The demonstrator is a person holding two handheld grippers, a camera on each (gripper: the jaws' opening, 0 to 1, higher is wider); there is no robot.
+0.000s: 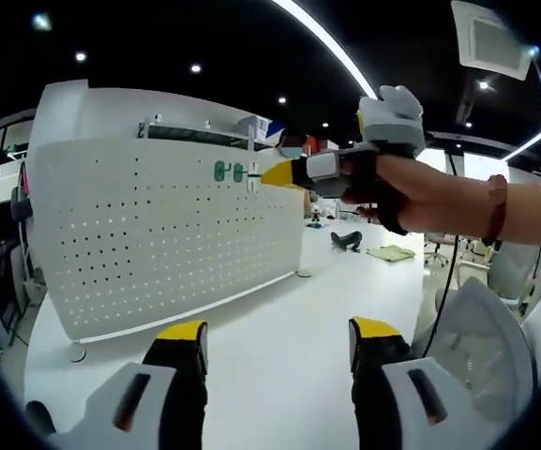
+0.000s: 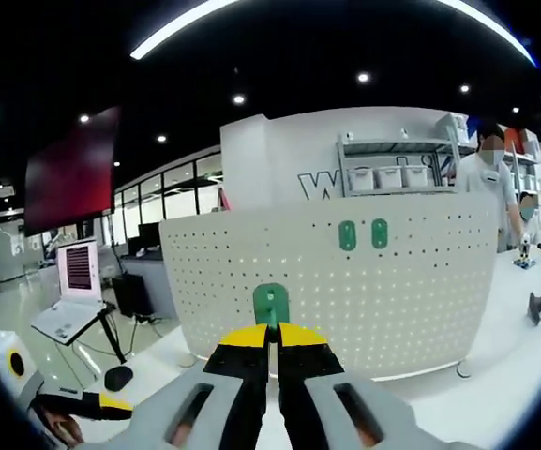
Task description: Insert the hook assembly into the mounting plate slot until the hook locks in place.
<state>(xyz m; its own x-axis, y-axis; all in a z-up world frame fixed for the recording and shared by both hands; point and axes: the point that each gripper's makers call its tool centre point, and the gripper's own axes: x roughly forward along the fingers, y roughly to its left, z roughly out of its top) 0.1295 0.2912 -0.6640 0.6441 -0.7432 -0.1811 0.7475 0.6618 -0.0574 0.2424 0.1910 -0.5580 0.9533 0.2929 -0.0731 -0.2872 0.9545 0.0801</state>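
The mounting plate is a white perforated panel (image 1: pixel 157 234) (image 2: pixel 392 291) standing upright on a white table (image 1: pixel 279 375). Two green hooks (image 1: pixel 228 172) (image 2: pixel 364 234) hang side by side near its top. In the right gripper view my right gripper (image 2: pixel 272 333) is shut on a third green hook (image 2: pixel 270 302), held up in front of the panel's face. The left gripper view shows that right gripper (image 1: pixel 275 173), in a person's hand, with its yellow tips just right of the two hung hooks. My left gripper (image 1: pixel 278 330) is low over the table, open and with nothing in it.
A black object (image 1: pixel 347 240) and a green cloth (image 1: pixel 392 252) lie farther along the table. A chair (image 1: pixel 481 342) stands close on the right. A laptop on a stand (image 2: pixel 73 281) is left of the panel, and a person (image 2: pixel 490 178) stands behind it.
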